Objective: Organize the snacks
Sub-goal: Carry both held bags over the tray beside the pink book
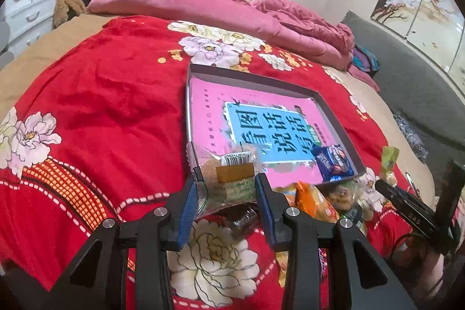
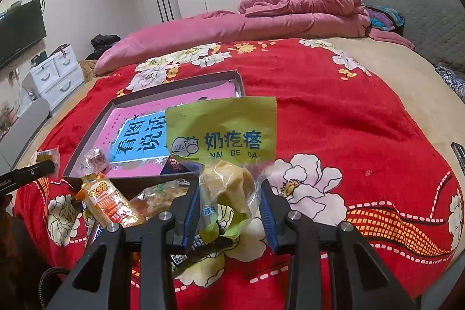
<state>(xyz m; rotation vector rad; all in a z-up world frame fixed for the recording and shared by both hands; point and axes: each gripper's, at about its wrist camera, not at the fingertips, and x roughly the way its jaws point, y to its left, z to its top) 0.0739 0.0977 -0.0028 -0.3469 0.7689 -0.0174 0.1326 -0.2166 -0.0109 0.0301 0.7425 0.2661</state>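
My left gripper (image 1: 228,193) is shut on a clear-wrapped cake snack (image 1: 229,173) with a barcode and a brown label, held above the near corner of a shallow dark box (image 1: 250,77). A pink and blue book lines the box, and a blue packet (image 1: 331,161) lies in its near right corner. My right gripper (image 2: 229,202) is shut on a green milk-snack bag (image 2: 221,135) with a yellow lump inside, raised over the snack pile (image 2: 157,199). An orange packet (image 2: 107,199) lies in that pile. The right gripper (image 1: 412,202) also shows at the right of the left wrist view.
Everything rests on a bed with a red flowered blanket (image 1: 101,106). A rolled pink quilt (image 2: 261,19) lies along the far side. A small red-wrapped snack (image 2: 96,159) sits at the box's near corner. A phone (image 2: 459,153) lies at the right edge. White drawers (image 2: 55,74) stand at the left.
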